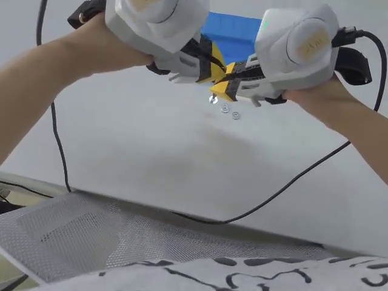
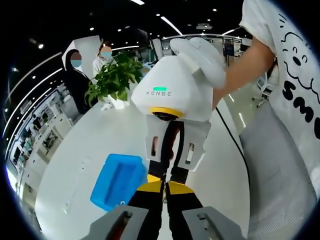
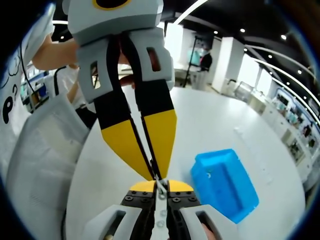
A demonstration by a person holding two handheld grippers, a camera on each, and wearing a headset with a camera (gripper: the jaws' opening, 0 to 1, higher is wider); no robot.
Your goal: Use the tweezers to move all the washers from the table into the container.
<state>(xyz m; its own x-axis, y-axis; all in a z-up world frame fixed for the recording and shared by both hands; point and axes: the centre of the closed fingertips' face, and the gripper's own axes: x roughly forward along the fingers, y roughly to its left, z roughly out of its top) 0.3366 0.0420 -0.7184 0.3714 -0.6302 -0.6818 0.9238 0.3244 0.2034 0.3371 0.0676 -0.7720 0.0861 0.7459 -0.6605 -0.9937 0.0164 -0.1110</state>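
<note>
My two grippers meet tip to tip above the white table (image 1: 182, 157). The left gripper (image 1: 223, 70) (image 2: 165, 189) comes in from the left, its yellow tips (image 3: 156, 175) closed together on the end of the tweezers. The right gripper (image 1: 225, 90) (image 3: 161, 187) is shut on the thin silver tweezers (image 3: 160, 210), which lie along its jaws. Three small washers (image 1: 225, 109) lie on the table just below the tips. The blue container (image 1: 233, 33) (image 2: 117, 180) (image 3: 222, 182) stands open behind the grippers.
A black cable (image 1: 291, 182) loops across the table's front right, another (image 1: 57, 139) runs down the left. A grey mesh surface (image 1: 91, 230) lies before the table's near edge. A potted plant (image 2: 115, 77) and two people stand at the far end.
</note>
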